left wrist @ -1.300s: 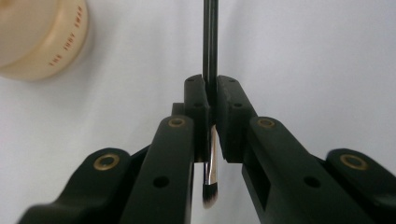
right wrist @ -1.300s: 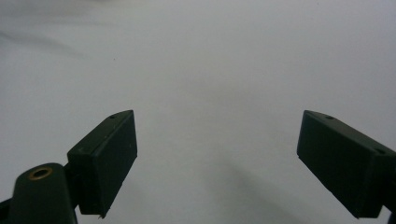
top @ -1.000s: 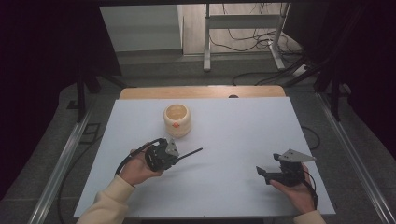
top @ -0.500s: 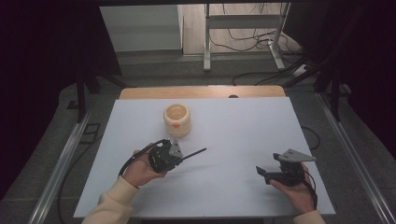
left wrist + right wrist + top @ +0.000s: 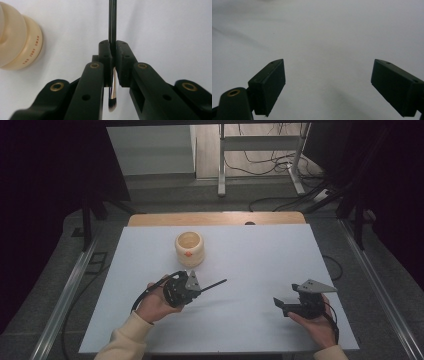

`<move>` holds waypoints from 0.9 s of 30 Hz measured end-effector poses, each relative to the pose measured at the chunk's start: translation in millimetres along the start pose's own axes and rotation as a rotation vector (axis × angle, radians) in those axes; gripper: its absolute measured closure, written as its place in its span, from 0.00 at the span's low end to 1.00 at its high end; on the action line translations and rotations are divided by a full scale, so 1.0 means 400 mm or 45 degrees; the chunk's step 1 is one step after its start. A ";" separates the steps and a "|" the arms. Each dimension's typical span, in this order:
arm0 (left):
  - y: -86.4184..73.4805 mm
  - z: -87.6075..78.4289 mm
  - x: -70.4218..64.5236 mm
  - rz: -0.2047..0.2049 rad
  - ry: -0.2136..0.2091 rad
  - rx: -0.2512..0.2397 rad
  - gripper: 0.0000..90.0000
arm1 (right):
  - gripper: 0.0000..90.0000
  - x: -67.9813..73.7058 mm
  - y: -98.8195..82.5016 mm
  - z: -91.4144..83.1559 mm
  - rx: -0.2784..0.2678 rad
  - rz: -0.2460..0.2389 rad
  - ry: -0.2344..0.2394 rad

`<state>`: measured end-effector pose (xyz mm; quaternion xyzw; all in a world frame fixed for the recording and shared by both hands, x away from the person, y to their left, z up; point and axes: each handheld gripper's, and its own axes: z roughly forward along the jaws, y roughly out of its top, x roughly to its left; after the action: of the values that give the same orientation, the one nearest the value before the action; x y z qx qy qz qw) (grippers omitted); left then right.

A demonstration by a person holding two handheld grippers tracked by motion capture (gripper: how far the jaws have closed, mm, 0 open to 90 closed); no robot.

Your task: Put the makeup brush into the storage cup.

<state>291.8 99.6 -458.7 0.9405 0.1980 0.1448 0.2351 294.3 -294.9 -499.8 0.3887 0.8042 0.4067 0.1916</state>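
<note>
Now my left tool [image 5: 199,289] clamps a brush [image 5: 112,30] by its handle, held just above the bench [image 5: 260,250], near the cream pot [image 5: 189,248]. My right tool [image 5: 281,305] rests open, well apart at the right.

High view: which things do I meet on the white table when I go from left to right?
Left gripper holding the makeup brush → cream jar, farther back → right gripper, open, above the white table.
</note>
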 end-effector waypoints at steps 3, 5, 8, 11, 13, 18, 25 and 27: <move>0.004 -0.004 0.000 0.000 0.000 -0.009 0.92 | 0.14 0.001 0.002 0.001 0.000 -0.001 -0.001; 0.007 -0.005 -0.003 0.009 -0.004 -0.012 0.92 | 0.14 0.002 0.003 0.003 0.001 -0.004 -0.001; 0.019 -0.003 -0.016 0.022 0.001 -0.011 0.92 | 0.14 0.003 0.006 0.008 0.002 -0.004 0.000; 0.025 -0.001 -0.021 0.024 0.003 -0.008 0.92 | 0.14 0.004 0.007 0.008 0.000 -0.009 0.002; 0.030 0.002 -0.025 0.022 0.002 -0.008 0.92 | 0.14 0.006 0.008 0.009 0.001 -0.012 0.000; 0.046 0.009 -0.041 0.034 0.003 -0.004 0.92 | 0.14 0.009 0.012 0.012 0.000 -0.019 0.004; 0.059 0.011 -0.047 0.034 0.018 -0.015 0.92 | 0.14 0.012 0.015 0.015 0.001 -0.022 0.008; 0.060 0.009 -0.048 0.037 0.025 -0.031 0.92 | 0.14 0.014 0.017 0.016 0.002 -0.024 0.010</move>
<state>283.5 70.3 -453.2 0.9389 0.1849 0.1597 0.2425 298.1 -284.7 -498.3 0.3797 0.8088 0.4058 0.1921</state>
